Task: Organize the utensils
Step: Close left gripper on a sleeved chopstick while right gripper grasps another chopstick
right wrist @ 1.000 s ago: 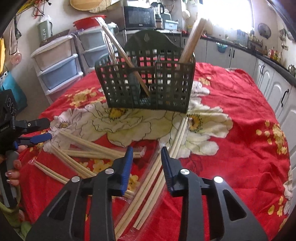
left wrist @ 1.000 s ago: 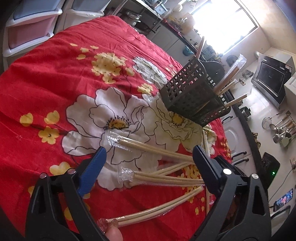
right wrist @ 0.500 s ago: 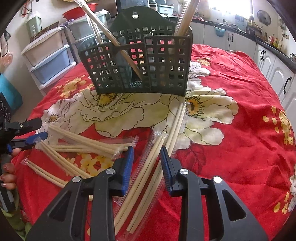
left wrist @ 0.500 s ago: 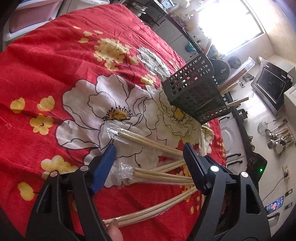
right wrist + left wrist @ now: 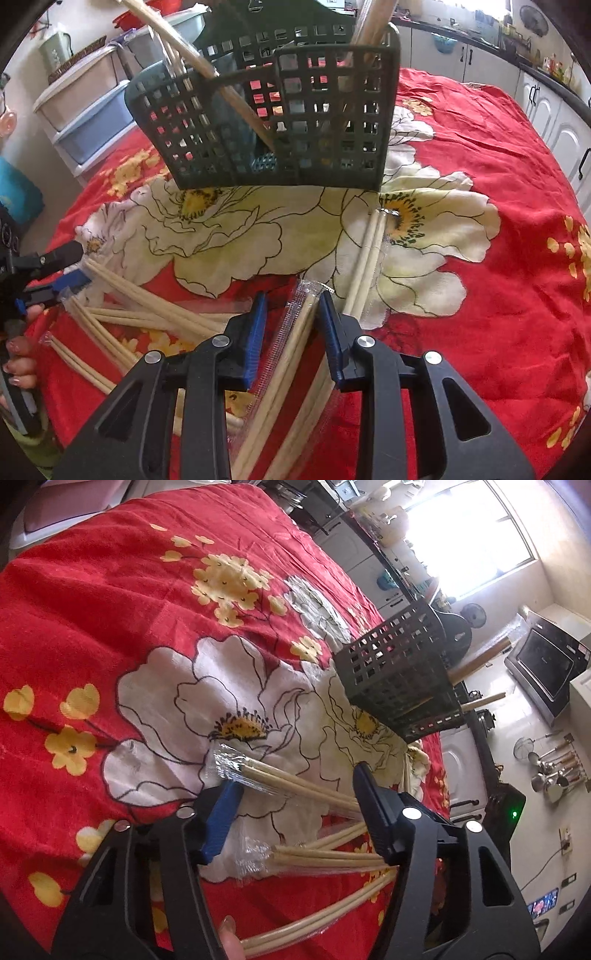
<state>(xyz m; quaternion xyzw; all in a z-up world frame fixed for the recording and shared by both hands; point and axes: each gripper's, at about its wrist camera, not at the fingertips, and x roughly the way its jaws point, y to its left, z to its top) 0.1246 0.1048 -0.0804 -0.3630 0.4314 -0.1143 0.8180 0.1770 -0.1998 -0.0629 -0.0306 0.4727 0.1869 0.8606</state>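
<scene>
A dark lattice utensil basket (image 5: 399, 679) (image 5: 280, 122) stands on the red flowered tablecloth (image 5: 110, 602) with several chopsticks leaning in it. More plastic-wrapped chopstick pairs lie scattered on the cloth. My left gripper (image 5: 295, 794) (image 5: 75, 264) is closing over one wrapped pair (image 5: 284, 781). That pair lies between the jaws and is not pressed, though the blue pad (image 5: 221, 816) sits at the wrapper's end. My right gripper (image 5: 291, 325) stands narrowly open astride another wrapped pair (image 5: 301, 332), with cloth showing beside its left pad.
A further chopstick pair (image 5: 369, 251) lies just in front of the basket. A person's hand (image 5: 18, 369) holds the left gripper. Plastic storage drawers (image 5: 85, 107) stand beyond the table's left edge, and kitchen cabinets (image 5: 554, 122) beyond the right.
My left jaws have narrowed a good deal around the upper wrapped pair. The right gripper has moved forward and down over its pair, and the basket looms larger.
</scene>
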